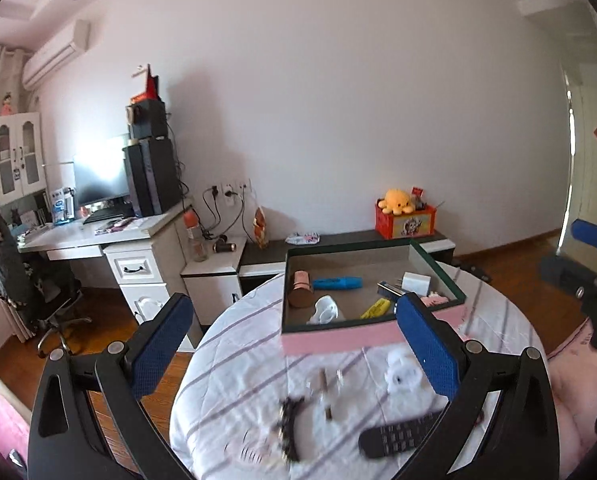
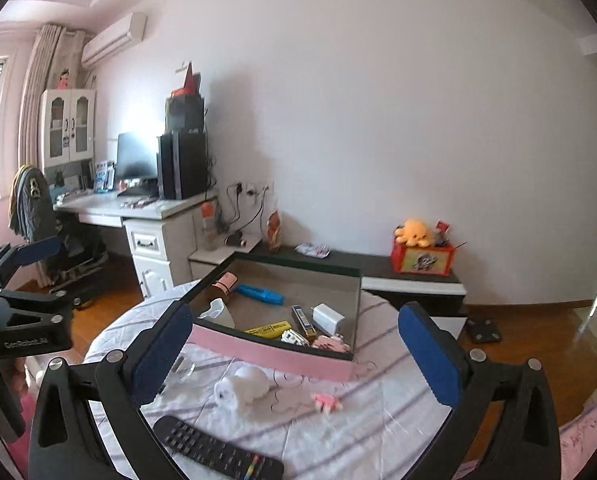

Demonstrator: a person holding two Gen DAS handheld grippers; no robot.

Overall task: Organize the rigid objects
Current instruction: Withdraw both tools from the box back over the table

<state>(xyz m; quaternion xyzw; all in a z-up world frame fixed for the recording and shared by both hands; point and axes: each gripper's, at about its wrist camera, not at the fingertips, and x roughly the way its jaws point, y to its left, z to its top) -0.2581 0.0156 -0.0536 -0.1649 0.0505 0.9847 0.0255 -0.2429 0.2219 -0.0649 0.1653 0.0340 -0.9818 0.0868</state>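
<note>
Black plastic remote control (image 2: 218, 454): lies flat on striped bedcover (image 2: 358, 440), near edge, in front of pink-walled open box (image 2: 274, 354). Likely light, stiff, slick; take across narrow width at middle. One remote, one white fluffy toy (image 2: 244, 388), one small pink clip (image 2: 327, 401) outside box. Left tongs (image 1: 294, 350) wide open, empty. Right tongs (image 2: 294, 354) wide open, empty.

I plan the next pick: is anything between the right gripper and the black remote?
Nothing visible does. The right gripper is open and empty, and the remote lies bare on the striped cloth, near its left finger.
</note>
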